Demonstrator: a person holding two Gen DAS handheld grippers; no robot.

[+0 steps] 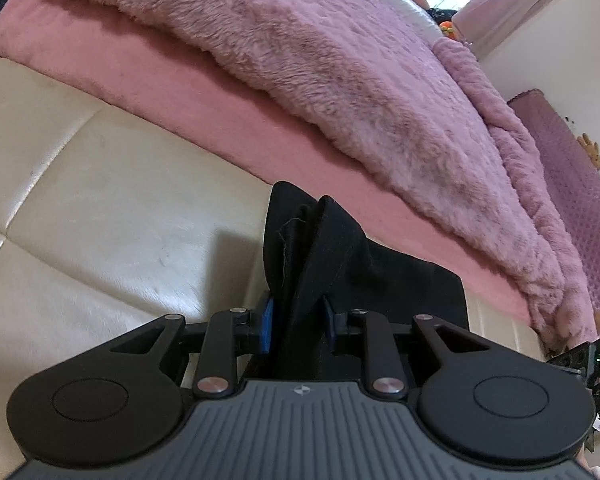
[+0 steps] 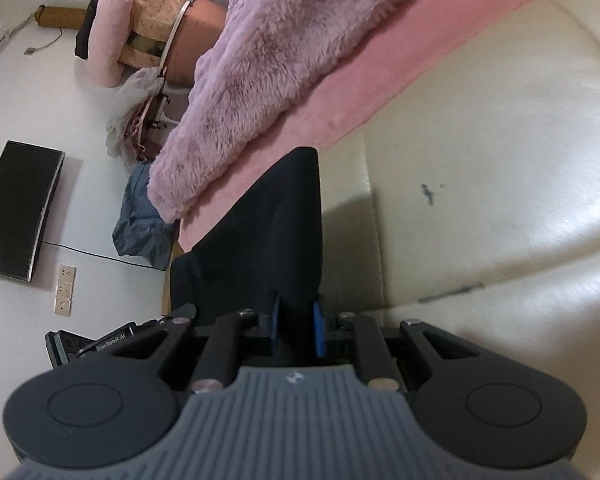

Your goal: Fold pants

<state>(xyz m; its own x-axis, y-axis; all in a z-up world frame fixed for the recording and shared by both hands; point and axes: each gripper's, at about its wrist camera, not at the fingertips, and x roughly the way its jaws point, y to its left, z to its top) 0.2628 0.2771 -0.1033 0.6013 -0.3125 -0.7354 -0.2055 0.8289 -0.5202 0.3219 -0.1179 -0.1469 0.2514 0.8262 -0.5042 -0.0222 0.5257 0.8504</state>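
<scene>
The black pants (image 1: 324, 248) are pinched between the blue pads of my left gripper (image 1: 299, 326), which is shut on a bunched fold of the cloth standing up above the jaws. The rest of the cloth trails off to the right over the cream cushion. In the right wrist view the black pants (image 2: 276, 232) rise as a flat peak from my right gripper (image 2: 297, 326), which is shut on them. Both grippers hold the pants just above the cream leather surface. The other gripper shows at the edge of each view.
A cream leather cushion (image 1: 100, 208) with seams lies under both grippers. A pink sheet (image 1: 148, 80) and a fluffy mauve blanket (image 1: 340, 80) lie beyond. The right wrist view shows a black monitor (image 2: 16, 212), wall sockets (image 2: 65, 290) and piled bedding (image 2: 116, 40).
</scene>
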